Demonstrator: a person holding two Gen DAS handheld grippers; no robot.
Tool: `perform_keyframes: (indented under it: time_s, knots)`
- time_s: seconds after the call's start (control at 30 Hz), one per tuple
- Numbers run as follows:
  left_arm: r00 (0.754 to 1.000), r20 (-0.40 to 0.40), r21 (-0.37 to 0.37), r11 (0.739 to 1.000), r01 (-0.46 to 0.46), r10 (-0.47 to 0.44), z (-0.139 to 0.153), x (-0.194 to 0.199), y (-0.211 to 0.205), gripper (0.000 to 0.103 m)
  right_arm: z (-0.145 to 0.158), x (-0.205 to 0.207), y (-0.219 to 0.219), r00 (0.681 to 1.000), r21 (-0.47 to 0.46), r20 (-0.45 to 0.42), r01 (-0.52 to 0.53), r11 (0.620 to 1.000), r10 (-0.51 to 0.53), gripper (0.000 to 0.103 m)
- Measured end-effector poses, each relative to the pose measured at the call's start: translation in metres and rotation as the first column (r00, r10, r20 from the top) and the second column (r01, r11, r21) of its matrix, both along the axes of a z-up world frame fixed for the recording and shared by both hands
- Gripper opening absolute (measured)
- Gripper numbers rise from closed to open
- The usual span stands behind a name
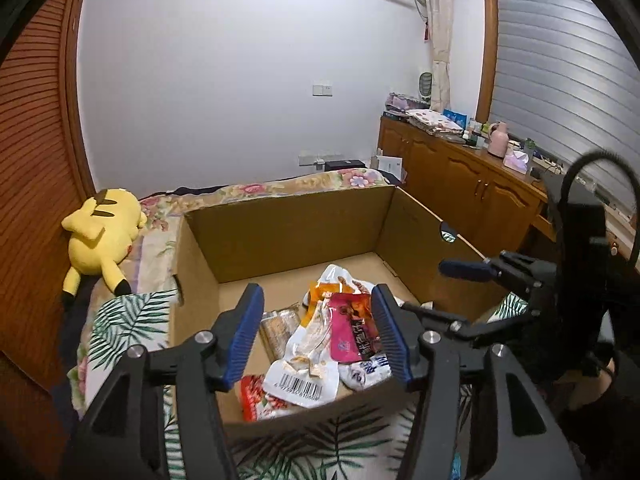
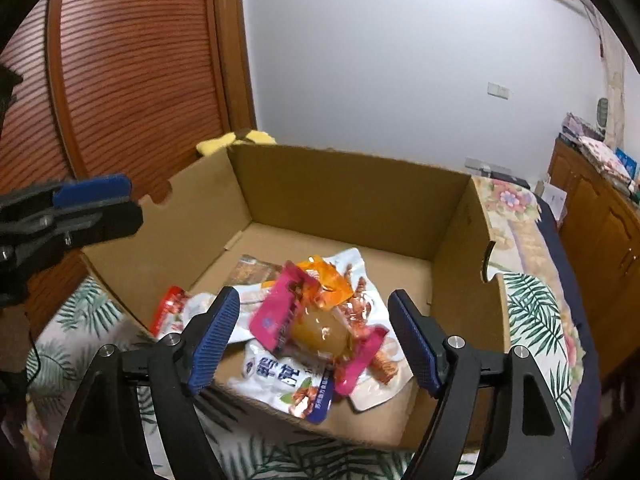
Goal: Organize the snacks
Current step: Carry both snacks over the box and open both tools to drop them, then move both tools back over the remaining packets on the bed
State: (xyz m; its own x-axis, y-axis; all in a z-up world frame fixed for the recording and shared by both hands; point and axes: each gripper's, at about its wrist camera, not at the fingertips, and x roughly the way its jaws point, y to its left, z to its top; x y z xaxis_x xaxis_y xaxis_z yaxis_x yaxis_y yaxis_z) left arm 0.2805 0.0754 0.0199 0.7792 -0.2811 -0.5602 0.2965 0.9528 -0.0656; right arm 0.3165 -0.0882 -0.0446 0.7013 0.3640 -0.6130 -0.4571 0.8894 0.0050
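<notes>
An open box (image 1: 288, 220) sits on the bed (image 1: 132, 320). Snack packets lie heaped on its floor toward the near wall: a pink pack (image 2: 276, 312), a white pack (image 1: 304, 372), a red pack (image 1: 256, 396), perhaps more beneath. Both the left tongs (image 1: 320, 336) and the right tongs (image 2: 314, 340) hover spread wide above the heap, holding nothing.
</notes>
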Motion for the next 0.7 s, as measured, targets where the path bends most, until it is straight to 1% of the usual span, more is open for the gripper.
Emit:
perform_keyframes:
  time_s: [0.1,0.23,0.33,0.5,0.7]
  knots:
    - [1.000,-0.001,-0.004,1.000,-0.005,0.005,0.003,-0.013,0.004,0.057,0.009,-0.012,0.000,1.000,0.004,0.015,0.004,1.000,-0.004,0.078]
    - [1.000,0.008,-0.005,1.000,-0.008,0.008,0.006,-0.033,0.008,0.057,0.021,-0.040,-0.008,0.999,0.018,0.041,0.012,1.000,-0.012,0.078]
    - [1.000,0.008,-0.003,1.000,-0.006,0.006,0.006,-0.047,0.008,0.058,0.026,-0.063,-0.012,0.996,-0.029,0.077,0.042,0.999,-0.039,0.078]
    - [1.000,-0.006,0.005,1.000,-0.007,0.007,-0.001,-0.070,0.009,0.058,0.035,-0.097,-0.023,0.995,-0.027,0.096,0.041,0.999,-0.038,0.078]
    - [0.999,-0.030,0.012,1.000,-0.012,0.012,-0.015,-0.093,0.012,0.058,0.035,-0.122,-0.039,0.994,-0.014,0.096,0.054,0.998,-0.052,0.078]
